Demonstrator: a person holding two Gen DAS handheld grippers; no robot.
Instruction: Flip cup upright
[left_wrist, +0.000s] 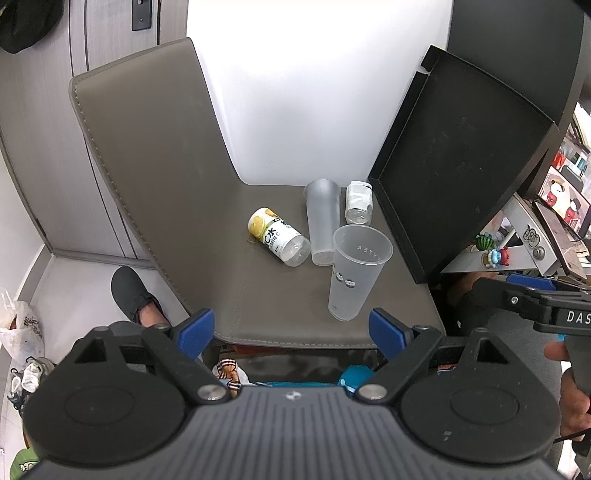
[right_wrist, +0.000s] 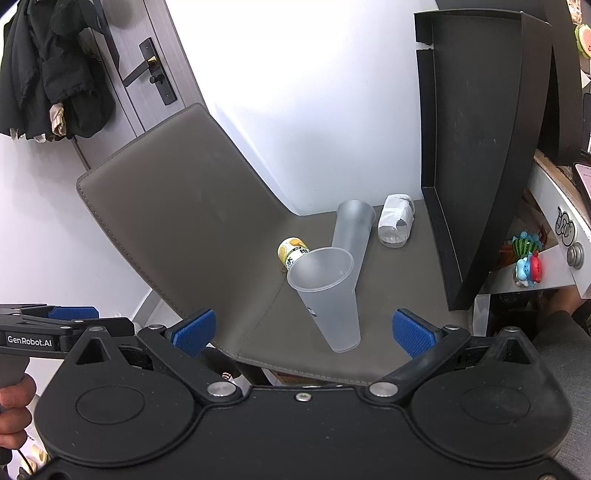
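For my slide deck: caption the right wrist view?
Open right gripper faces an upright frosted cup on a grey chair seat.

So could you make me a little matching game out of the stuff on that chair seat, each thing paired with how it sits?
Things:
1. near frosted cup
2. far frosted cup
3. yellow-label bottle
4. black tray

States:
A. lying on its side, base toward the cameras
B. propped up on edge at the right of the seat
C. standing upright, mouth open upward
D. lying on its side, leftmost of the items in both views

Pairs: 1-C, 2-A, 3-D, 4-B
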